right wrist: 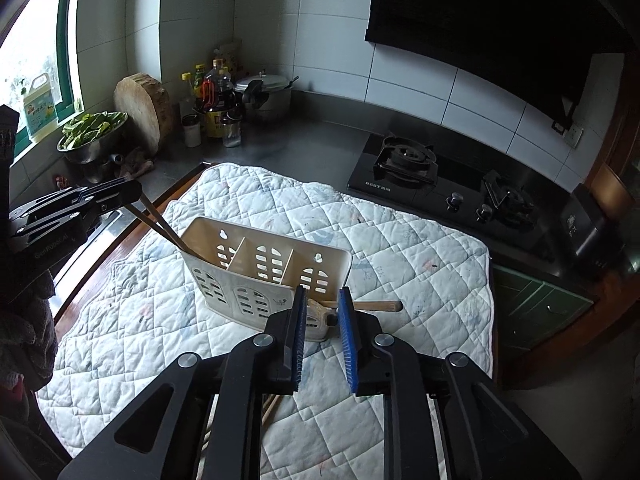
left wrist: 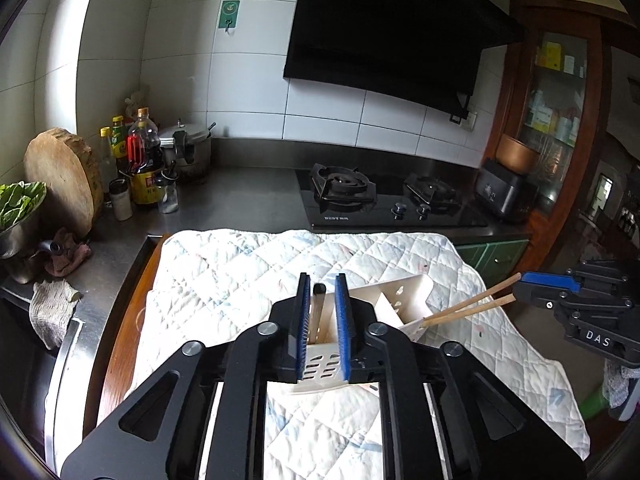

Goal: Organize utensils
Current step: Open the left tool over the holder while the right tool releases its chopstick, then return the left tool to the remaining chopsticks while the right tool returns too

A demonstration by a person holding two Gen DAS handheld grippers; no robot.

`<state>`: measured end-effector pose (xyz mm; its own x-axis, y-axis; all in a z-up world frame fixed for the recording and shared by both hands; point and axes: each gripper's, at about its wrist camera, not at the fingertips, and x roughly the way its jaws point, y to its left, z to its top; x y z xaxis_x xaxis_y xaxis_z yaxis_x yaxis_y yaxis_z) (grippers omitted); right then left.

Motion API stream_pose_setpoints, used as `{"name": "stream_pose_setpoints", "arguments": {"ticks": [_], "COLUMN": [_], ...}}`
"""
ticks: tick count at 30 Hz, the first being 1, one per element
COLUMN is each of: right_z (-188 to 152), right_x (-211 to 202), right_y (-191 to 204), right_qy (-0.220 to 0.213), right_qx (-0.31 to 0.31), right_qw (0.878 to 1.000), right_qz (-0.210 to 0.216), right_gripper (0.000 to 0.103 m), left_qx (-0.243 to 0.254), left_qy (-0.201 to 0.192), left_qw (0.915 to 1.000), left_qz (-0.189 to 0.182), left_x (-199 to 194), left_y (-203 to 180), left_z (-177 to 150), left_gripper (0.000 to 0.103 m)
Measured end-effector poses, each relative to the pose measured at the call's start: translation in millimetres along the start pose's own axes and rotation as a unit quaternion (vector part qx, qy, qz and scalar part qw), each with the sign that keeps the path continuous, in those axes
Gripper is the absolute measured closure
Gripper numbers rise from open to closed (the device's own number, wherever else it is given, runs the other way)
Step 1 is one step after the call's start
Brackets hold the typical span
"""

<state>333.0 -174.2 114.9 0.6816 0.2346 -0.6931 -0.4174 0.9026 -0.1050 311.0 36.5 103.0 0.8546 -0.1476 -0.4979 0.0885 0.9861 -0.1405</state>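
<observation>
Left wrist view: left hand-held gripper sat closest, blue pads a narrow gap apart over the near end of the white slotted utensil holder. A black-tipped stick stood between the pads, contact unclear. At the right edge, the right hand-held gripper was pinched on a pair of chopsticks, which slanted down into the holder. Right wrist view: its own pads were partly apart just in front of the holder's right end, nothing between them. A wooden utensil lay just behind them, against the holder's base. In this view the left one, at the left edge, was clamped on the chopsticks in the leftmost of three compartments. The views disagreed, so I cannot tell the true grip of either. The holder stood upright mid-way on a quilted cloth over a wooden table. Beyond was the steel surface with a gas stove. Far left were a round chopping board, bottles and a pressure cooker.
</observation>
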Motion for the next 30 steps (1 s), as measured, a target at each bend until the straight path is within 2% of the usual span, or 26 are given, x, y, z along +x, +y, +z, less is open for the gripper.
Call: {"name": "stream_pose_setpoints", "arguments": {"ticks": [6, 14, 23, 30], "right_z": [-26.7, -91.8, -174.8, -227.3], "right_x": [-33.5, -61.2, -55.6, -40.9], "right_y": [9.6, 32.7, 56.7, 74.8], "right_qy": [-0.034, -0.047, -0.035, -0.018], "right_qx": [0.005, 0.01, 0.033, 0.07], "right_qw": [0.999, 0.998, 0.998, 0.996], "right_qz": [0.01, 0.034, 0.038, 0.054], "right_gripper": [0.079, 0.078, 0.079, 0.079], "left_qx": [0.017, 0.03, 0.032, 0.047], "left_qy": [-0.016, -0.016, 0.004, 0.031], "left_qw": [0.9997, 0.9994, 0.9995, 0.9984], "left_qz": [-0.001, 0.0, -0.003, 0.003], "left_x": [-34.8, -80.1, -104.5, -103.9], "left_y": [-8.9, -14.5, -16.8, -22.8], "left_z": [-9.3, -45.9, -110.1, -157.9], "left_gripper": [0.085, 0.085, 0.085, 0.085]}}
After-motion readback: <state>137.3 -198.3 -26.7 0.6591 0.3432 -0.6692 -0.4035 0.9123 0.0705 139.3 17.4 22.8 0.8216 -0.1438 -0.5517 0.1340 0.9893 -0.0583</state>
